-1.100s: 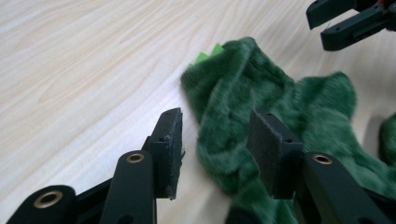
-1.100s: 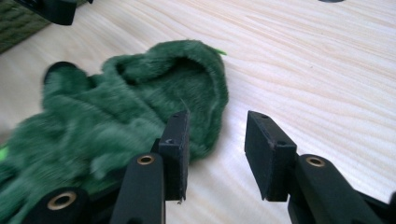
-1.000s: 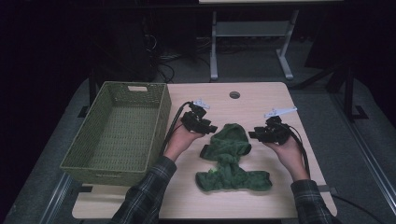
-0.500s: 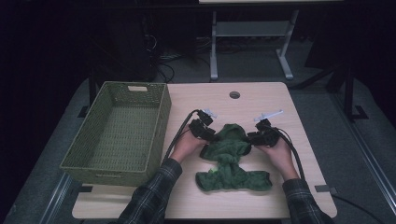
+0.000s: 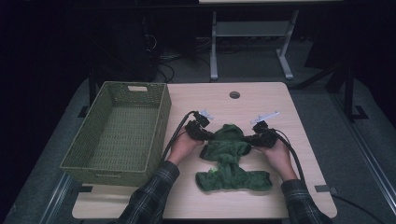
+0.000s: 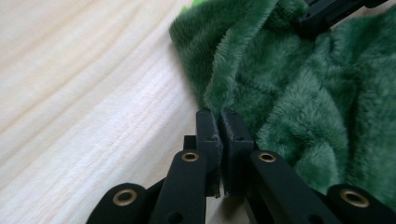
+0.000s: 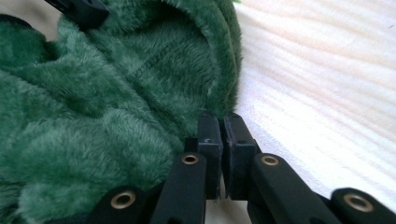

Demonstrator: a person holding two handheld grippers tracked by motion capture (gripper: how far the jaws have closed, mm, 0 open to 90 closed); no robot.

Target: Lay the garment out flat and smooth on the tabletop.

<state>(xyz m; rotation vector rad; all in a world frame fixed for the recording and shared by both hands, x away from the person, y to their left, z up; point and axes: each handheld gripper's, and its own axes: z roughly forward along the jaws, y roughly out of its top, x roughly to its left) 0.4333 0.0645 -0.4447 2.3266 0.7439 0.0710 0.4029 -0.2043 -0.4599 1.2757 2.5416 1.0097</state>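
A green fuzzy garment (image 5: 229, 161) lies crumpled in the middle of the wooden table (image 5: 280, 105). My left gripper (image 5: 206, 135) sits at the left edge of the garment's upper part. In the left gripper view its jaws (image 6: 219, 115) are pressed together on the fabric's edge (image 6: 243, 88). My right gripper (image 5: 252, 138) sits at the opposite, right edge. Its jaws (image 7: 221, 117) are likewise shut on the plush hem (image 7: 219, 70). Each gripper view also catches the other gripper's black tip at the far side of the cloth.
A green woven basket (image 5: 161, 121) stands with nothing in it on the table's left part, close to my left hand. A round cable hole (image 5: 234, 94) lies near the table's far edge. A metal stand (image 5: 252, 28) is on the floor beyond.
Both grippers moved inward from either side to the garment's upper edges and shut on the fabric; the upper part now looks bunched between them.
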